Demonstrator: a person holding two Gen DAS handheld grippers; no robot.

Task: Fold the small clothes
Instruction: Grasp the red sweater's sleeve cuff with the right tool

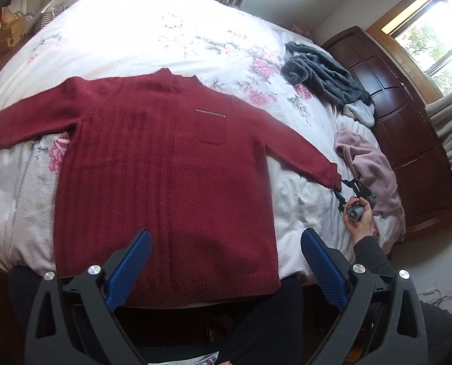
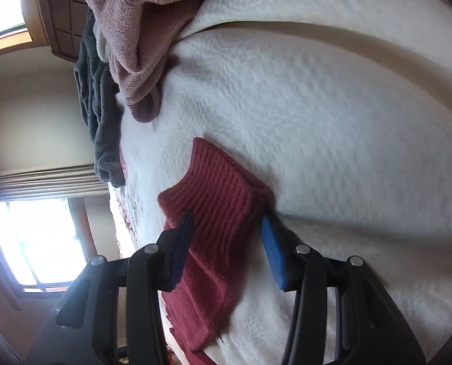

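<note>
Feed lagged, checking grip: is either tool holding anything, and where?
Nothing held yet. Right tool is open around the red sweater's sleeve cuff; left tool open.

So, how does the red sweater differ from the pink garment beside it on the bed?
The red sweater lies flat with both sleeves stretched out; the pink garment lies crumpled in a heap. The sweater is dark red ribbed knit with a chest pocket; the pink garment looks soft and fleecy. The right gripper straddles the sweater's cuff; nothing touches the pink one. Both rest on the white bedspread.

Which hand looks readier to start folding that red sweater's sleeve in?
The right gripper: its open jaws already straddle the red sweater's cuff. The left gripper hovers open above the hem, gripping nothing.
</note>
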